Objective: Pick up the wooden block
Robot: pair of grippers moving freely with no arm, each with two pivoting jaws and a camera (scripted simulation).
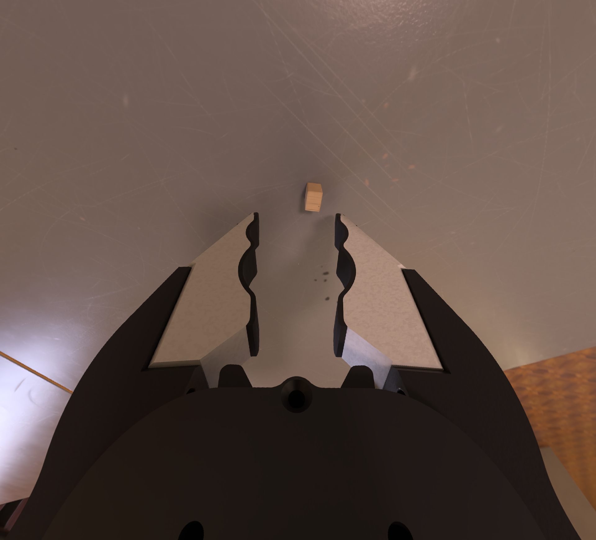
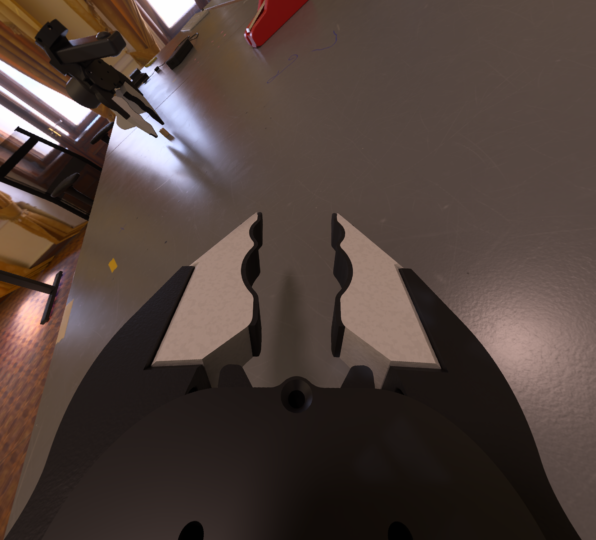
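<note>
A small pale wooden block (image 1: 313, 196) lies on the grey table (image 1: 290, 73), just beyond my left gripper (image 1: 296, 216) and slightly right of its centre line. The left gripper is open and empty, hovering above the table. In the right wrist view the block (image 2: 166, 133) is a tiny shape far off at the left, right at the tips of the left gripper (image 2: 154, 128). My right gripper (image 2: 296, 216) is open and empty, over bare table far from the block.
A red tape dispenser (image 2: 279, 7) stands far off on the grey table (image 2: 419, 137). A small black box (image 2: 180, 54) with a cable lies near the far edge. The table's left edge (image 2: 87, 221) drops to a brown floor. Windows and curtains stand beyond.
</note>
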